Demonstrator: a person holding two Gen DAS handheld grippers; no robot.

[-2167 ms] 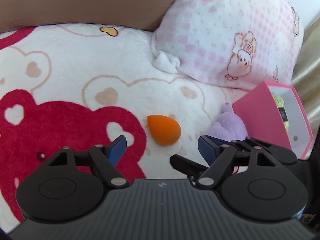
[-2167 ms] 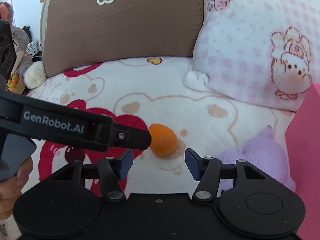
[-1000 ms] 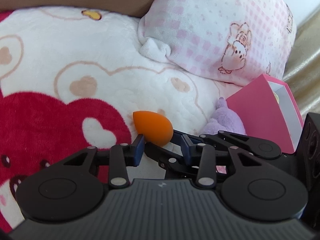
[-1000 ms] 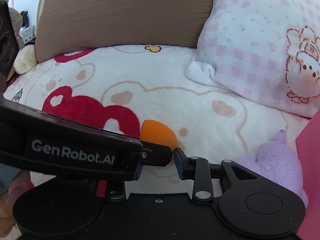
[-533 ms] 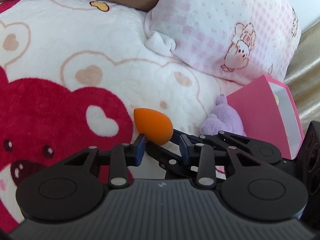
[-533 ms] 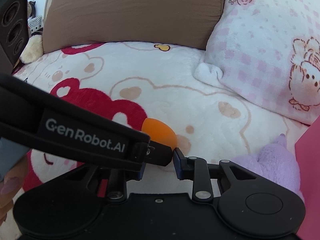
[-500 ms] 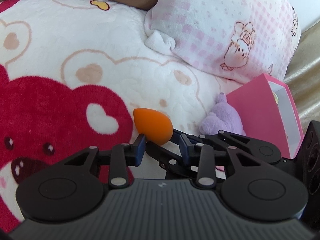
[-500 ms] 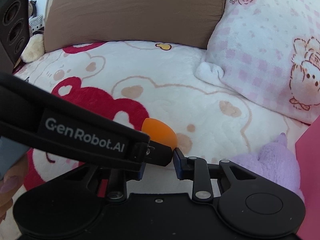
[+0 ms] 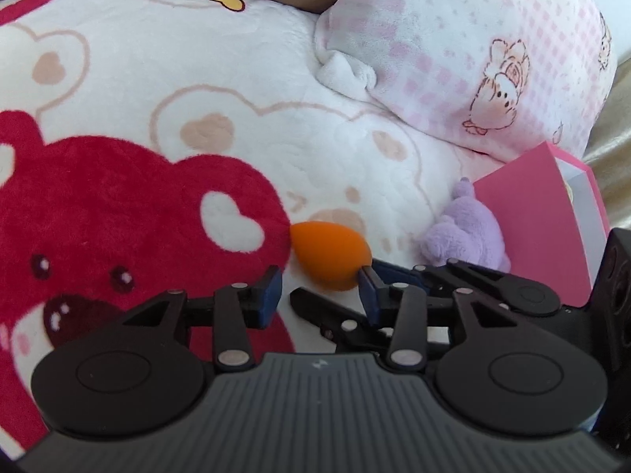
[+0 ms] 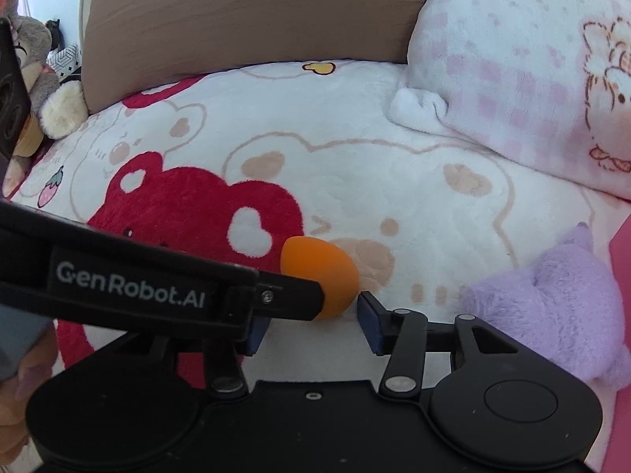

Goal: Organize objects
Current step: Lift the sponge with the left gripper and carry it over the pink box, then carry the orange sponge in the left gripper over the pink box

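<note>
The teardrop-shaped orange makeup sponge (image 9: 329,254) lies on the fleecy bear-print bed blanket (image 9: 244,79), between both parted claws: left claw (image 9: 320,289), right claw (image 10: 311,325). Purple plush toy (image 9: 467,238) at 3 o'clock.

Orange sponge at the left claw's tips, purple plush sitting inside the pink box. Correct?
One error. The purple plush is not inside the pink box; it lies on the blanket against the box's outer wall, as the left wrist view shows. The orange sponge is at the left claw's tips.
</note>
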